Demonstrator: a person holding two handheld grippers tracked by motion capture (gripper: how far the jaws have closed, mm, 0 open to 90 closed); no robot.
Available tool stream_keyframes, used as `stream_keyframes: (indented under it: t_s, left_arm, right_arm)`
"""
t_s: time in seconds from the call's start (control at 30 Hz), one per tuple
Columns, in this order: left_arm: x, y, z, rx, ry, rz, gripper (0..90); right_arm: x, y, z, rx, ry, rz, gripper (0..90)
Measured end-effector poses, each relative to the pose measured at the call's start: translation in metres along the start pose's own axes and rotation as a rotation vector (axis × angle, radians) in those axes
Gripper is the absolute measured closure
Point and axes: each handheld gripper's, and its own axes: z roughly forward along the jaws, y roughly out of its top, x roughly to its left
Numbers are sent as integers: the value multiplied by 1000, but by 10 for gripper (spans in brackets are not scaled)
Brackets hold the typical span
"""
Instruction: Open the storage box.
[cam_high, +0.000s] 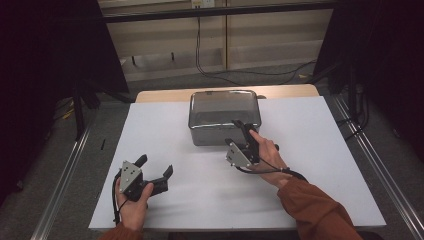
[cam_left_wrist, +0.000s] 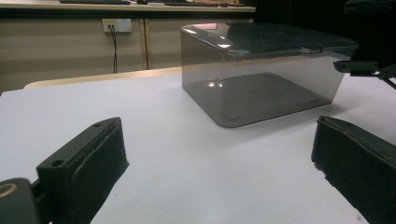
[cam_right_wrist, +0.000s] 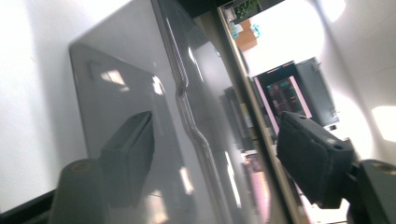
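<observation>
High view: a lidded grey box (cam_high: 224, 116) sits by the table's (cam_high: 310, 165) far edge. Left gripper view: left gripper (cam_left_wrist: 219, 163) jaws wide. Right gripper view: right gripper (cam_right_wrist: 215, 154) jaws wide, straddling the lid's front rim (glossy, so a shallow bite could slip).

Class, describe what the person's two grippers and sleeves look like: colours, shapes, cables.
Each gripper, left gripper and right gripper, has two black padded jaws, a grey three-cornered plate on top, and a thin black cable trailing back. The sleeves are rust-orange.
</observation>
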Motion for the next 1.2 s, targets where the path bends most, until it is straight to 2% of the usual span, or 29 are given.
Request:
stream_keyframes:
  t_s: [0.17,0.23,0.3,0.4,0.6,0.7,0.9,1.1,1.2]
  left_arm:
    - [0,0,0,2,2,0,29]
    - [0,-1,0,4,6,4,25]
    - [-1,0,1,4,0,9,24]
    - [0,0,1,3,-1,4,25]
    - [1,-1,1,7,-6,-5,25]
    - [1,0,1,13,-15,5,33]
    - [0,-1,3,10,-32,-3,47]
    - [0,0,3,12,-13,7,62]
    - [2,1,4,16,-25,8,71]
  right_arm:
    - [6,3,4,20,-14,-95,376]
    - [9,3,6,29,4,-96,396]
    - [11,2,8,49,8,-119,432]
    - [11,1,10,53,-4,-156,499]
    - [11,4,12,60,-22,-200,600]
    - [12,5,14,65,-20,-217,649]
    - [17,5,17,71,-23,-243,735]
    - [17,5,18,68,-29,-252,782]
    - [17,6,18,70,-33,-248,785]
